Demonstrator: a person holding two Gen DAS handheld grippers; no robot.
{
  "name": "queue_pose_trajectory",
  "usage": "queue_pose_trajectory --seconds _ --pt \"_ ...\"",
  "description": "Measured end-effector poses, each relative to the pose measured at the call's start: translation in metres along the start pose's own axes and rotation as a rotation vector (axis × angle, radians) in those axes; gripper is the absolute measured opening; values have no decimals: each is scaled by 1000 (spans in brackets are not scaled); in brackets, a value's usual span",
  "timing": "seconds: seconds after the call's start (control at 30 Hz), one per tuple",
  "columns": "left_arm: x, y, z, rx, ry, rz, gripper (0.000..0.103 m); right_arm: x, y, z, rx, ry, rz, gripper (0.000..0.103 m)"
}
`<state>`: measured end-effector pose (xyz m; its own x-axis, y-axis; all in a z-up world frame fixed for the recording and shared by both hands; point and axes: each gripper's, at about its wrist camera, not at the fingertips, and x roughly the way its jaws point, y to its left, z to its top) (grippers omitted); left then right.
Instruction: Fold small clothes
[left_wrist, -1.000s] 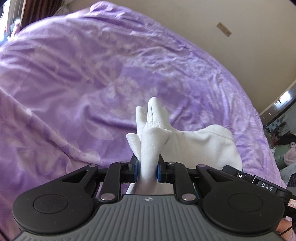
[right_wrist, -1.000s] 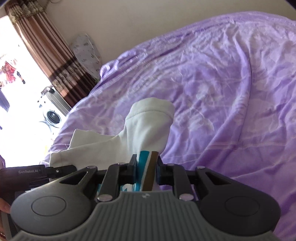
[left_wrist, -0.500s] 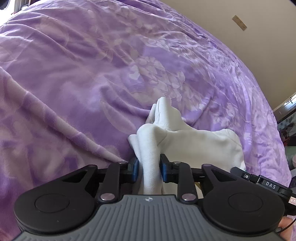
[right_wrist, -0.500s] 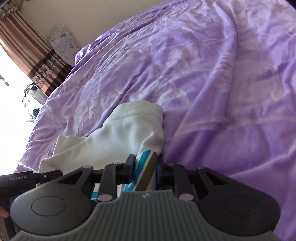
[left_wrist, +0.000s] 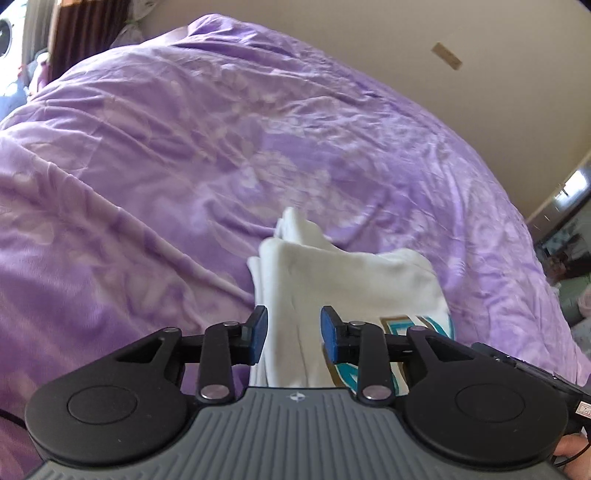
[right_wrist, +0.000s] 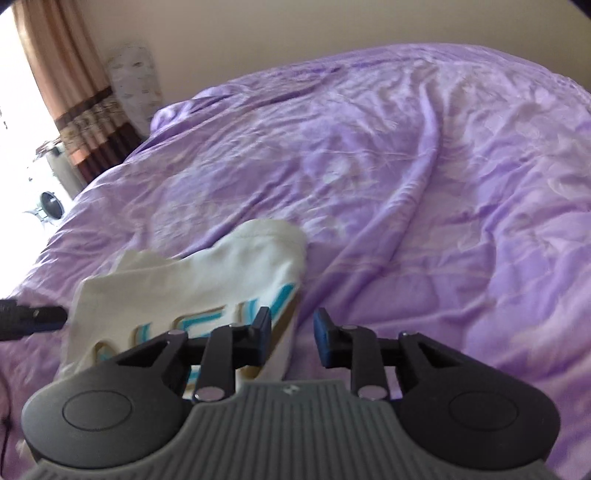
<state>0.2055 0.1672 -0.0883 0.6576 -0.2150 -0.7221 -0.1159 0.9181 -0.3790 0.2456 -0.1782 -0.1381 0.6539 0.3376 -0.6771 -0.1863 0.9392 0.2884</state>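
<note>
Blue-padded jaws of the left gripper (left_wrist: 294, 334) stand apart around the bunched white edge of the small white cotton garment with teal and tan lettering (left_wrist: 354, 284), the pads no longer pressing on the cloth, so the fabric lies loose between them. The right gripper (right_wrist: 291, 334) has its jaws opening too; the garment's printed edge sits at its left pad, and purple cover shows through the rest of the gap. Beyond both grippers the garment lies folded on the purple satin bedspread (left_wrist: 184, 166), a sleeve end pointing away. By my reading, a fold has just been laid and this is the release. Next, both grippers should back off without dragging the cloth, then take fresh edges for another fold.
</note>
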Motion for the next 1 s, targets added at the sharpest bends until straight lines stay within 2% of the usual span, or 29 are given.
queue_pose_trajectory --seconds 0.13,0.27,0.3,0.4,0.47,0.57,0.67,0.73,0.83,0.9,1.0 --pt "4 -6 -16 41 33 4 34 -11 22 -20 -91 25 16 20" --pt "27 -2 -22 117 29 132 26 -2 31 -40 -153 62 -22 20" --pt "33 2 -23 115 40 135 26 3 29 -43 -163 70 -39 20" --pt "40 6 -25 102 50 136 26 19 16 -47 -112 103 -36 21" --pt "32 1 -28 130 32 148 26 19 7 -47 -48 110 -21 26" --pt "11 -5 -29 130 16 138 25 8 6 -47 -12 96 -16 25" --pt "-16 -15 -36 144 -15 111 25 -13 15 -51 -43 64 -12 24" --pt "-33 -26 -45 201 -31 101 25 -30 20 -54 -54 47 2 24" --pt "-47 -37 -62 248 12 81 22 -55 32 -62 -94 27 4 24" --pt "-52 -39 -75 265 20 99 15 -68 41 -72 -131 21 -9 24" --pt "-56 -40 -98 315 25 148 12 -80 52 -92 -184 34 -34 24"
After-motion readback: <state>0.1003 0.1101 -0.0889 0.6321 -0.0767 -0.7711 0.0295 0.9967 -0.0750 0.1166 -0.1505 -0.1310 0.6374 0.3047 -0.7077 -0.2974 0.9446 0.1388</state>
